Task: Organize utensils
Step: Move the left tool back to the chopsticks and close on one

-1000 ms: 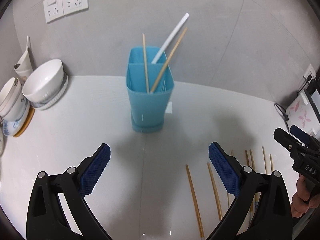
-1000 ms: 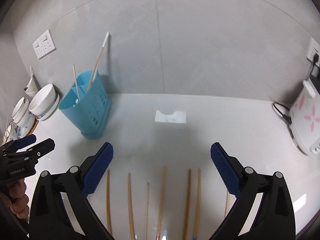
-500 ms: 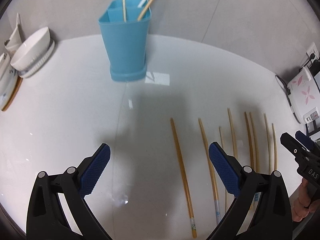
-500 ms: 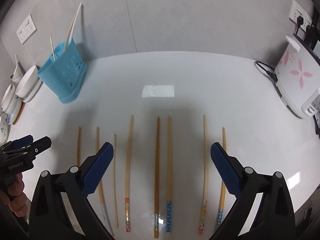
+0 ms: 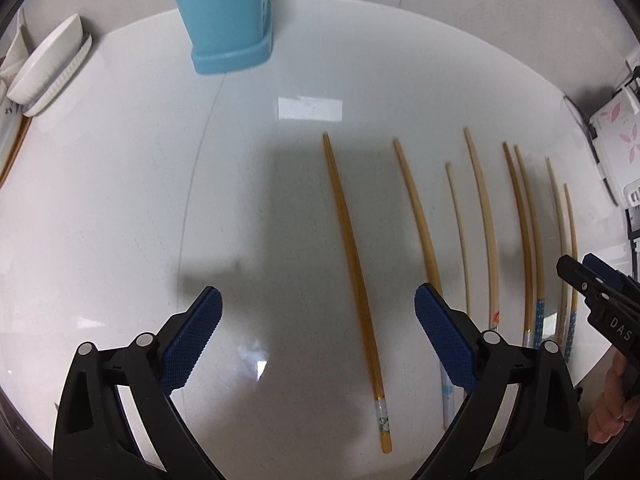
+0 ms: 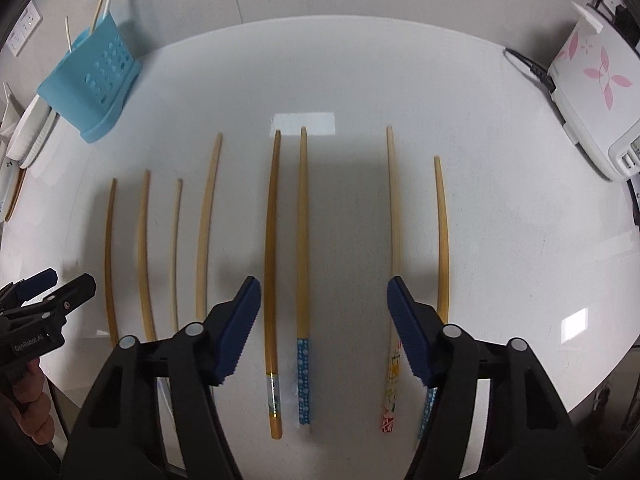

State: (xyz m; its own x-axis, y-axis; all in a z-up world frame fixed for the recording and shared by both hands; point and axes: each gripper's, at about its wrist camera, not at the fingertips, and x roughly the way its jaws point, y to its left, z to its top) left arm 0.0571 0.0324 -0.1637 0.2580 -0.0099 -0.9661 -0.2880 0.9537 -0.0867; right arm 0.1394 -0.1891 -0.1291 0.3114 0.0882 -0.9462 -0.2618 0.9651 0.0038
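While both grippers — left gripper (image 5: 316,332), right gripper (image 6: 324,324) — hover wide open and empty, next move looks like pinching a chopstick (image 5: 352,264) for the blue holder (image 5: 228,12).

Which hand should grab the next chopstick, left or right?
Probably the left: its open tool frames one lone chopstick, nearest the blue holder. The right tool straddles two chopsticks.

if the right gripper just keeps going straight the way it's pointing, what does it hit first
Most likely the blue-dotted chopstick or its amber neighbour, which lie between the open right gripper fingers on the white counter. Depth is unclear, but nothing stands in between.
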